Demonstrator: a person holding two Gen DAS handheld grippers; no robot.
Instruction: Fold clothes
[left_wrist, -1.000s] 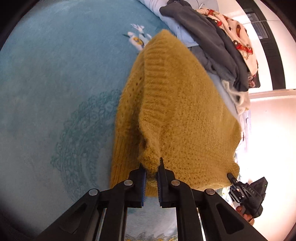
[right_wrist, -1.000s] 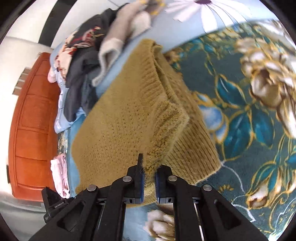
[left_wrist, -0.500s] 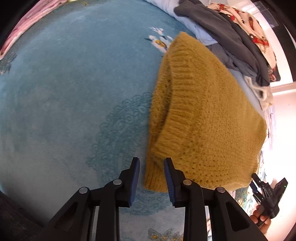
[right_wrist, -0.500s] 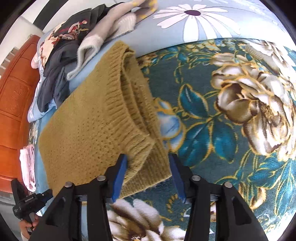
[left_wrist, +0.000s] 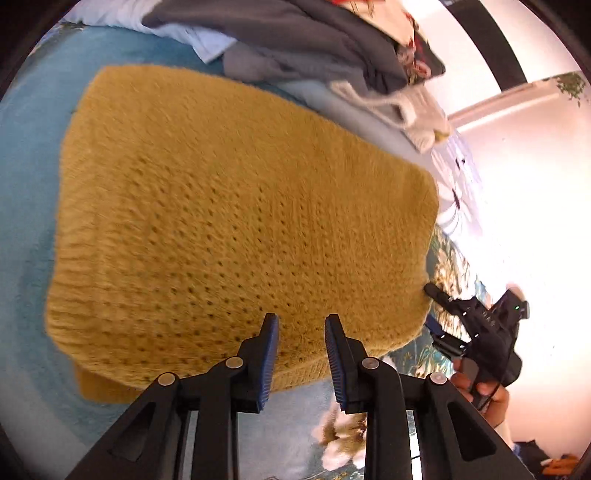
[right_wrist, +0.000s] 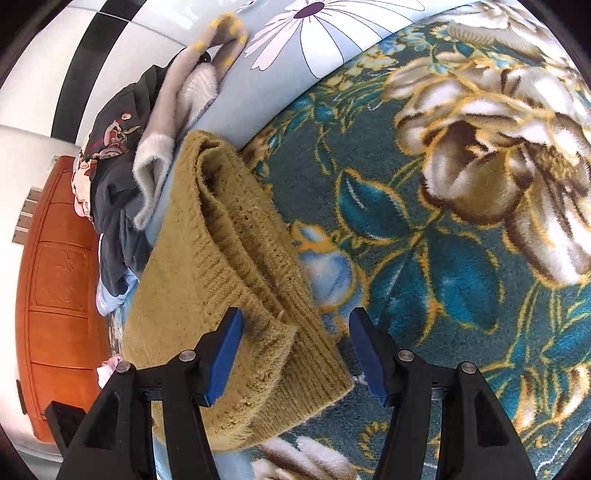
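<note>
One mustard knit sweater, folded, flat on floral blanket; L gripper part-open, R gripper wide open, both holding nothing; clothes pile behind, prob. touching sweater.

I have let go of the sweater with both my left gripper and right gripper, and it now lies folded flat.

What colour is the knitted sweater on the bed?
Mustard yellow; the sweater shows best in the left wrist view.
</note>
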